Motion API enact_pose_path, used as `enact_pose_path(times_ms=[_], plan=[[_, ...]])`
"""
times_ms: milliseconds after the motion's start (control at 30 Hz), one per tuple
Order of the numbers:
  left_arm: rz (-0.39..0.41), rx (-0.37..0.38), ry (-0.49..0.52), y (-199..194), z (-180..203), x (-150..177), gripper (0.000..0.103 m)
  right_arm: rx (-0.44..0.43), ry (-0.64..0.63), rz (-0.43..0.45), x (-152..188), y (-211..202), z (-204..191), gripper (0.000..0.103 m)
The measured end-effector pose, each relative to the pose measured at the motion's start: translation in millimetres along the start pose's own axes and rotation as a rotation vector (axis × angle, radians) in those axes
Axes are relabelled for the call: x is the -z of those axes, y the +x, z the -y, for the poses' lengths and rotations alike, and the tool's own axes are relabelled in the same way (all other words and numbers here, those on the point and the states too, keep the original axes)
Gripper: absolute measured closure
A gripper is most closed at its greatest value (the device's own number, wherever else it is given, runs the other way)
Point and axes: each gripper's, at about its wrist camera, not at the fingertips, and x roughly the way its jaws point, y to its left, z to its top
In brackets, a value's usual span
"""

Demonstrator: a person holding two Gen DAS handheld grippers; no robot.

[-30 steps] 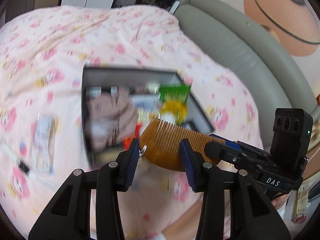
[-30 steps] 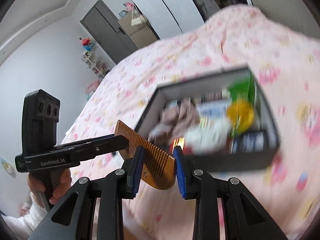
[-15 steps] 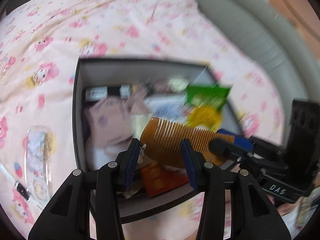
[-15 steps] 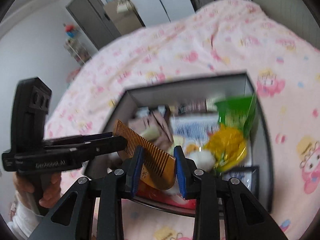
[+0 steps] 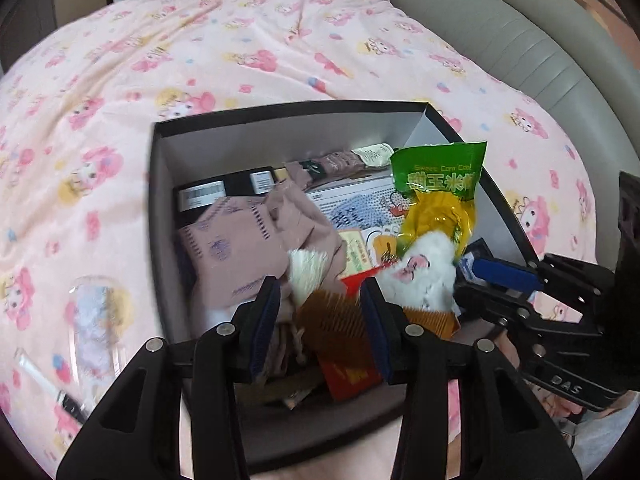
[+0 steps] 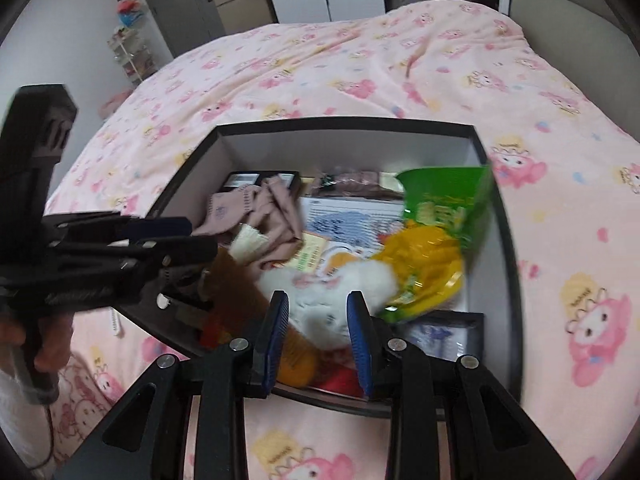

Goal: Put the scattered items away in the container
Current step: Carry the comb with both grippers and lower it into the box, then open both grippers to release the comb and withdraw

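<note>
comb (image 5: 340, 320) lowered into box (image 5: 280, 120), lying crosswise

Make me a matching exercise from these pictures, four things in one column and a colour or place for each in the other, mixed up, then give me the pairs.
Things:
1. comb
2. snack packet
3. box
4. clear pouch

Descriptions:
A. lying on the pink bedspread, outside the box
B. green and yellow
C. black outside, pale inside
D. amber brown, between the left gripper fingers

Pairs: 1-D, 2-B, 3-C, 4-A
</note>
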Motion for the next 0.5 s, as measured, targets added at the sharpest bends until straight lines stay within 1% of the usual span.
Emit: enact_pose_path(times_ms=[67,100,167,233,300,333,433,500], plan=[[-0.027,0.09,-0.02,12,-2,-6,0.062,0.012,0.017,-0.035,-1,2,8,0.076],[-0.04,0.12,-0.027,17,-2,-9,0.062,0.008,0.025,-0.052,-1,3,12,0.076],[-0.07,0.121,-0.028,26,-2,-10,0.062,-0.026,0.048,-0.112,0,8,18,0.076],[-0.135,0.094,-0.032,37,-3,-7,0.062,-0.051,0.058,-0.148,0,12,20,0.076],[-0.181,0.08,-0.04,41,-7,-3,0.065,-0.075,0.055,-0.183,-1,16,17,0.076],[-0.189,0.086,-0.036,39,-7,-1,0.067,-0.082,0.052,-0.194,-1,19,14,0.076],[-0.176,0.118,-0.035,24,-6,2,0.067,-0.107,0.049,-0.215,-2,29,2,0.076],[-0.135,0.127,-0.039,13,-9,5,0.067,-0.109,0.059,-0.216,-3,33,-4,0.075]])
